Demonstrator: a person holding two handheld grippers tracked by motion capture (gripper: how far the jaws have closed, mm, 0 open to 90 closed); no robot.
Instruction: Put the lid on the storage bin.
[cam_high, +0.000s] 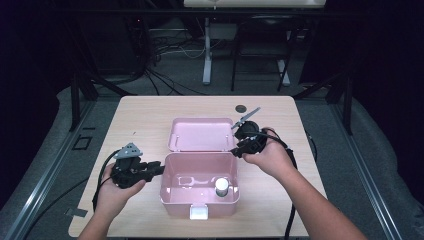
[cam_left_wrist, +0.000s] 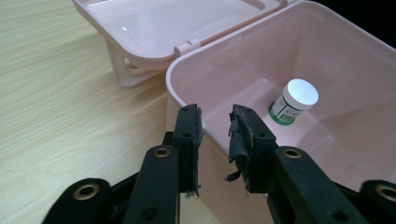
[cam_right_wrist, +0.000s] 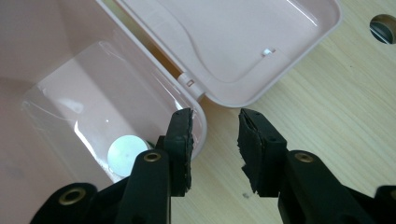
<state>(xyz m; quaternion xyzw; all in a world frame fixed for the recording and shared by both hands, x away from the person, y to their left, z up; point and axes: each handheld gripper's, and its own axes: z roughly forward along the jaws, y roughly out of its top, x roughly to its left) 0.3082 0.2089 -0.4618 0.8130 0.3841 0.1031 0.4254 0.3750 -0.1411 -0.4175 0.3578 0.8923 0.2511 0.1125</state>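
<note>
An open pink box (cam_high: 175, 202) stands on the wooden table, its lid (cam_high: 200, 134) laid back flat behind it. Inside, near the right wall, stands a small bottle (cam_high: 221, 186) with a white cap and a green-banded label (cam_left_wrist: 295, 100); its cap (cam_right_wrist: 125, 156) shows through the box wall. My left gripper (cam_high: 161, 169) is at the box's left wall; its jaws (cam_left_wrist: 215, 126) stand apart on either side of the rim without pressing it. My right gripper (cam_high: 235, 152) hovers at the box's back right corner, open (cam_right_wrist: 215, 135), one jaw over the rim, the other over the table.
A white latch (cam_high: 198, 213) sits on the box's front. A dark round hole (cam_high: 241, 107) lies in the tabletop behind the lid. Bare wood surrounds the box on all sides. Beyond the far edge are cables and desk legs on the floor.
</note>
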